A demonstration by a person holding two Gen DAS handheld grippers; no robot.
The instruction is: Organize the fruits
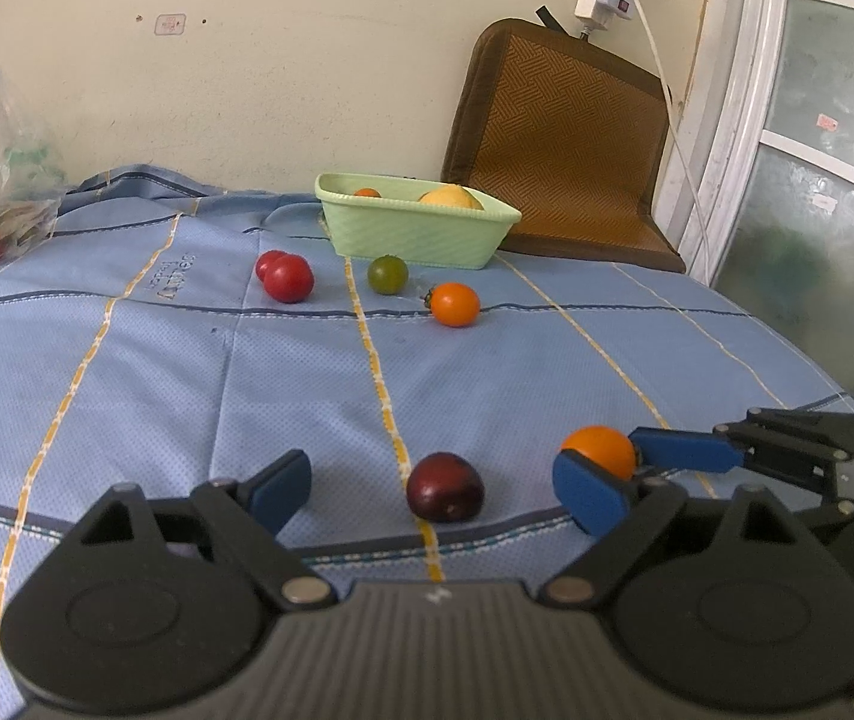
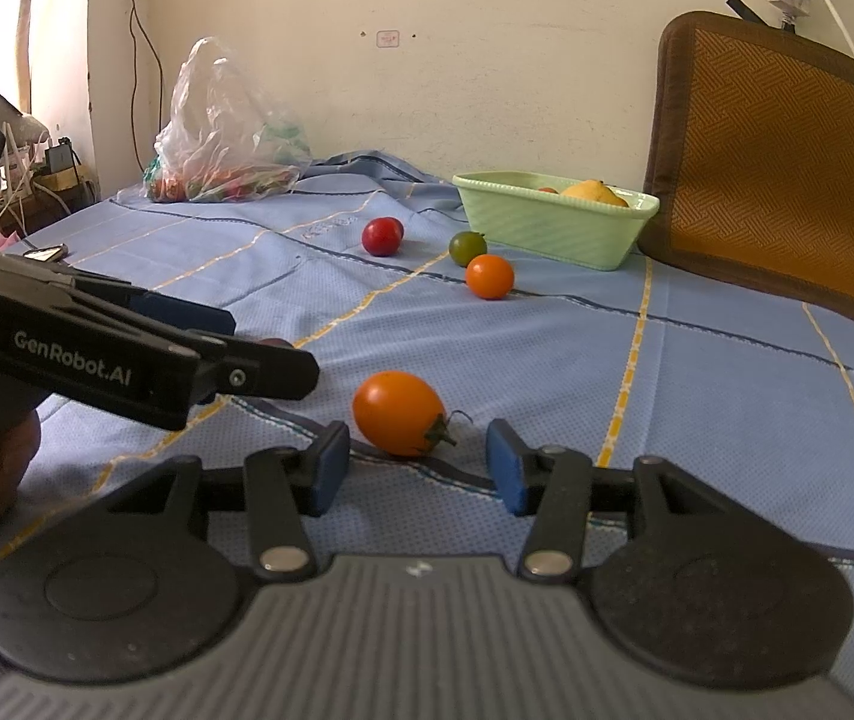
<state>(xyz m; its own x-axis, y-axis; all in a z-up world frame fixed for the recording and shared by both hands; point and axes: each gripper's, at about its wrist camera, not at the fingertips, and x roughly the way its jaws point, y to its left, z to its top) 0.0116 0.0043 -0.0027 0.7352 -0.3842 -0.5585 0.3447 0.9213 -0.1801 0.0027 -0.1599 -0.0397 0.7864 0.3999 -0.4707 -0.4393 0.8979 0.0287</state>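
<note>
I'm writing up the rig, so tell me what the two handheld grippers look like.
The left gripper and right gripper match: blue rectangular fingertip pads on black linkage arms with silver pivot pins, round black housings, and a ribbed grey centre body. White "GenRobot.AI" lettering runs along the left one's side. No cables show.

Green basket (image 1: 420,234): ribbed, rectangular, upright at 12 o'clock on the cloth, holding a yellow fruit (image 1: 451,197) and a small orange one (image 1: 366,192). Two red tomatoes (image 1: 285,276) lie touching at its 8 o'clock. A green tomato (image 1: 387,274) lies just before it; an orange tomato (image 1: 455,303) lies near, at 4 o'clock of the green. Nearest: a dark red fruit (image 1: 445,486) and an oval orange tomato (image 2: 399,413), stem rightward.
</note>
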